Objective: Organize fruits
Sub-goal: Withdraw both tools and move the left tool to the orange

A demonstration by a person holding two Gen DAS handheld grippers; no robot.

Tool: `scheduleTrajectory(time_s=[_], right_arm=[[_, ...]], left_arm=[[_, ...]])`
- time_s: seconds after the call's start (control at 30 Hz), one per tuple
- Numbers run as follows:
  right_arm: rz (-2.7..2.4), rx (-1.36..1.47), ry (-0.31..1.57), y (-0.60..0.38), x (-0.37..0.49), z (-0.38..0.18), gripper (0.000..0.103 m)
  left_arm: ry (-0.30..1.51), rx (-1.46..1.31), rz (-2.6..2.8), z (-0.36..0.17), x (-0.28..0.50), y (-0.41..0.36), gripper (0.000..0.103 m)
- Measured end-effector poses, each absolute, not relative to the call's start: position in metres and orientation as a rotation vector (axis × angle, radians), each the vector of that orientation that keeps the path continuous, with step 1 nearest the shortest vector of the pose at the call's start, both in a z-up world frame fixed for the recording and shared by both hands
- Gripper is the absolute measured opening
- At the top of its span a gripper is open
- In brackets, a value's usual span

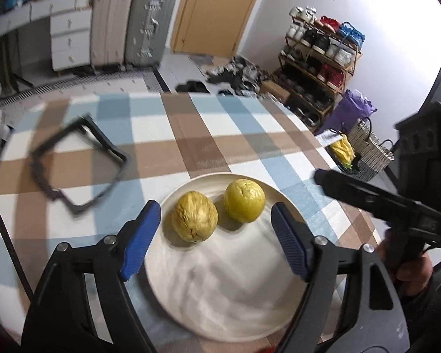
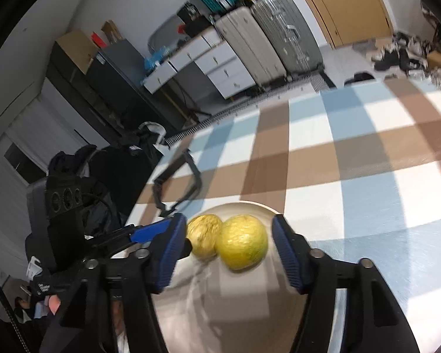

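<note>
Two yellow-green fruits lie side by side on a white round plate point(image 1: 220, 288) on the checked tablecloth: a wrinkled one point(image 1: 194, 216) on the left and a smoother one point(image 1: 244, 200) on the right. My left gripper point(image 1: 216, 229) is open above the plate's near side, empty, with both fruits just ahead between its fingers. In the right wrist view the wrinkled fruit point(image 2: 204, 235) and the smoother fruit point(image 2: 241, 241) sit on the plate point(image 2: 220, 317). My right gripper point(image 2: 229, 245) is open, its fingers on either side of the fruits.
A black square frame point(image 1: 79, 161) lies on the cloth at left, also in the right wrist view point(image 2: 176, 182). The table's right edge drops to a floor with a shoe rack point(image 1: 317, 67) and a woven basket point(image 1: 370, 150). Suitcases point(image 1: 132, 23) stand behind.
</note>
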State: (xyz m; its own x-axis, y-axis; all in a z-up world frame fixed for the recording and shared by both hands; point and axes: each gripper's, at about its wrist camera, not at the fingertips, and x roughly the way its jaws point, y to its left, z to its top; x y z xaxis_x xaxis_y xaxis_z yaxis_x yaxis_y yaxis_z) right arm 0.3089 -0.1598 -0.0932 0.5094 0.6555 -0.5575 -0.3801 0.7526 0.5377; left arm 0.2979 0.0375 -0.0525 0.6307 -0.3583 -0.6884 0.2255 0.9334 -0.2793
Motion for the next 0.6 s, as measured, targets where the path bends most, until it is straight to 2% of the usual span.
scheduleTrajectory(time_s=[0.17,0.23,0.33,0.37,0.6], right_arm=[[0.618,0.356,0.717,-0.176,0.260,-0.056,0.089],[0.617,0.349,0.675,-0.181,0.240,-0.043,0.090],[0.591,0.330,0.628,-0.188,0.208,-0.027,0.101],[0.587,0.325,0.603,-0.191,0.193,-0.022,0.101],[0.573,0.243,0.472,-0.188,0.108,-0.004,0.103]], left_arm=[[0.735,-0.118,-0.251,-0.015,0.244,0.040,0.084],[0.686,-0.100,-0.200,-0.001,0.215,0.041,0.088],[0.647,-0.105,-0.177,0.013,0.177,0.045,0.098],[0.637,-0.108,-0.173,0.017,0.167,0.046,0.102],[0.578,-0.128,-0.149,0.039,0.088,0.051,0.102]])
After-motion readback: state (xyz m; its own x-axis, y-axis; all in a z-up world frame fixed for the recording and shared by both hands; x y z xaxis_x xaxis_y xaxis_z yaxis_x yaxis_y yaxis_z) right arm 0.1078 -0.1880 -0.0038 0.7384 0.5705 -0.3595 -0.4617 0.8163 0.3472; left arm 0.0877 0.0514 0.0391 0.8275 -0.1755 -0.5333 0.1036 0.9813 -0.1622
